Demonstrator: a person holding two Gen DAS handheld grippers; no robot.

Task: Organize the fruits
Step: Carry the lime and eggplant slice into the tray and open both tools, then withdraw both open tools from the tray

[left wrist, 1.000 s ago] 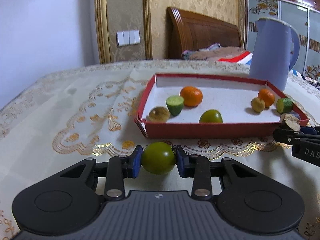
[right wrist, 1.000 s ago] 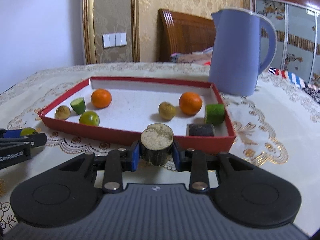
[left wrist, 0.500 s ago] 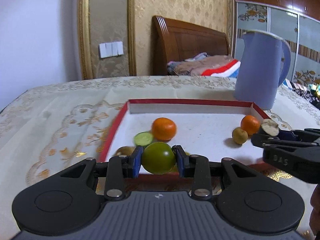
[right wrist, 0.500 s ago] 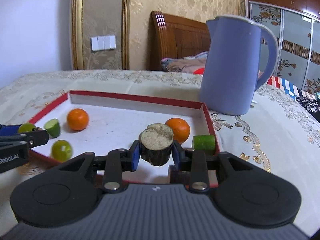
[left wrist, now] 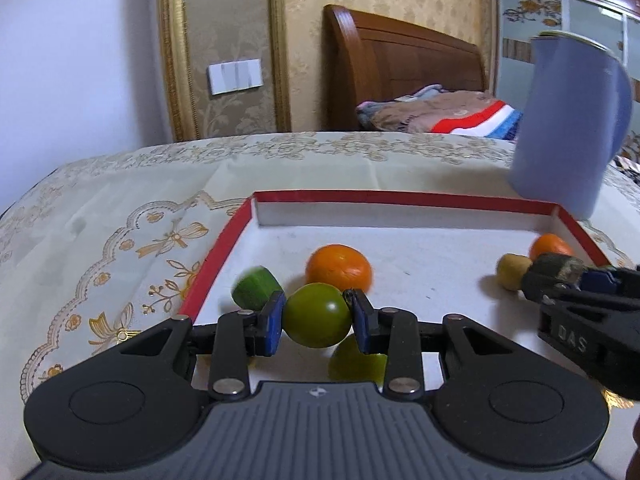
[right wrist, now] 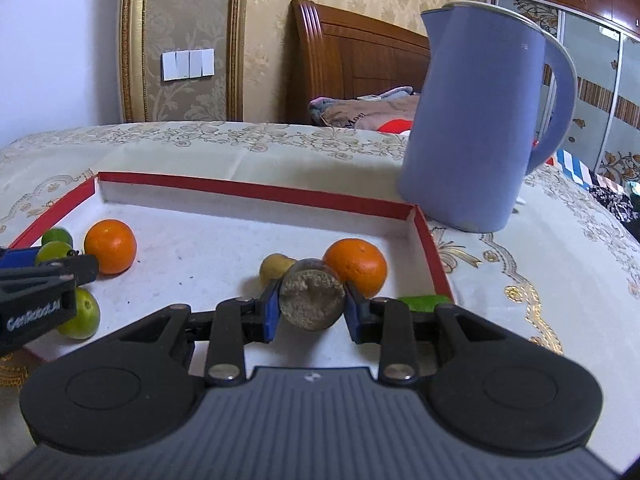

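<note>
A round green fruit (left wrist: 317, 315) is held between the blue pads of the left gripper (left wrist: 317, 316), jaws closed on its widest part, and it is carried just above the near left corner of the red-rimmed tray (left wrist: 400, 197). Below it, inside the tray, a yellow-green fruit (left wrist: 354, 358) is partly hidden by the gripper, a cut green piece (left wrist: 256, 287) lies by the left wall, and an orange (left wrist: 338, 268) sits just behind. Over on the other side, a dark stub with a pale rough cut face (right wrist: 313, 299) is clamped in the right gripper (right wrist: 313, 300), jaws narrowed onto its sides, above the near right part of the tray. A small yellowish fruit (right wrist: 277, 266) and a second orange (right wrist: 355, 266) are seen just behind it, and a green piece (right wrist: 423, 302) is tucked by the right wall. A lilac jug (right wrist: 476, 120) stands on the bench (right wrist: 200, 148) just beyond the tray's far right corner. The green fruit is judged smooth, light and a little slippery, so a grip across its middle is best kept, with only modest squeeze lest the skin be bruised. The stub looks stiff and rough, so slipping seems unlikely, and the sides are the place to hold. Whether either piece touches the tray floor cannot be told.
</note>
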